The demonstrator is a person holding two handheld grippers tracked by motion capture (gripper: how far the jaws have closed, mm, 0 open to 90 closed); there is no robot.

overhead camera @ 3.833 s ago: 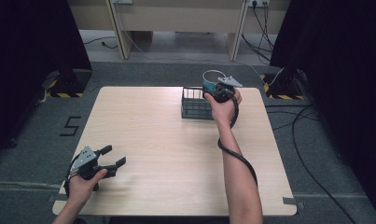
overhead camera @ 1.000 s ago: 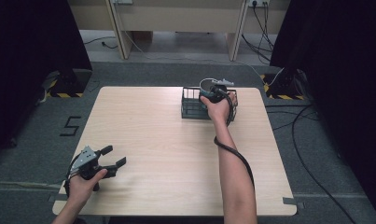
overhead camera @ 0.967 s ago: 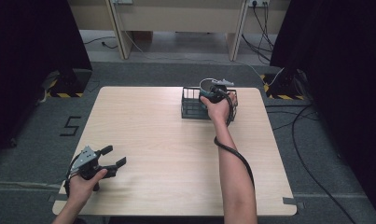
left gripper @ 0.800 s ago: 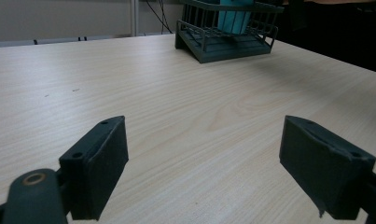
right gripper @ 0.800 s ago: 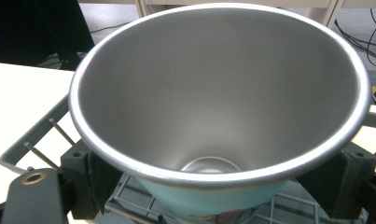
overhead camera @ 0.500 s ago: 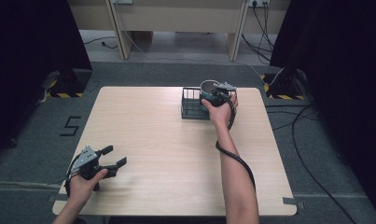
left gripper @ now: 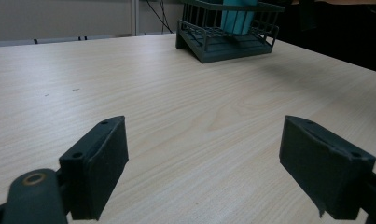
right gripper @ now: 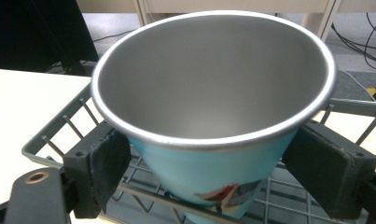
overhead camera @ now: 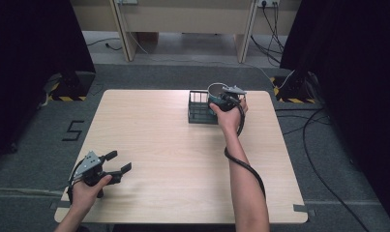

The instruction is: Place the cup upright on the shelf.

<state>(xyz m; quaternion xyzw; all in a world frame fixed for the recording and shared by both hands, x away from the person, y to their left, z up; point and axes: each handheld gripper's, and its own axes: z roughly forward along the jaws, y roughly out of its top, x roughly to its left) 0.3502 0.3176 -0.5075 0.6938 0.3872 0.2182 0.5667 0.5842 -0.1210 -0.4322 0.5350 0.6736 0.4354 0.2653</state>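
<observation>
- Grey carpet surrounds a pale wood-grain table (overhead camera: 183, 145), with dark curtains at both sides and a run of pale furniture legs along the far wall.
- On the table's far right part stands a dark grey wire rack (overhead camera: 198, 107); seen from the left gripper view it sits well beyond the jaws, at the far edge of the tabletop (left gripper: 225, 35).
- A light blue cup (right gripper: 209, 163) with a bare steel inside and a silver rim is in the rack's right end, its mouth upward and tilted a little toward the camera in the right gripper view; a small coloured print shows low on its wall.
- In the high view the cup (overhead camera: 215, 92) sits just beyond the person's right hand, over the rack.
- The right gripper (overhead camera: 227, 98) has its two black jaws on either side of the cup, below the rim; the left pad looks pressed to the wall, while the right pad sits just beside it and whether it touches I cannot tell.
- Rack wires run beneath and behind the cup.
- The left gripper (overhead camera: 116, 162) rests at the table's near left corner, held in the left hand, jaws spread wide with bare tabletop between them.
- A black cable (overhead camera: 241, 159) trails from the right gripper along the forearm.
</observation>
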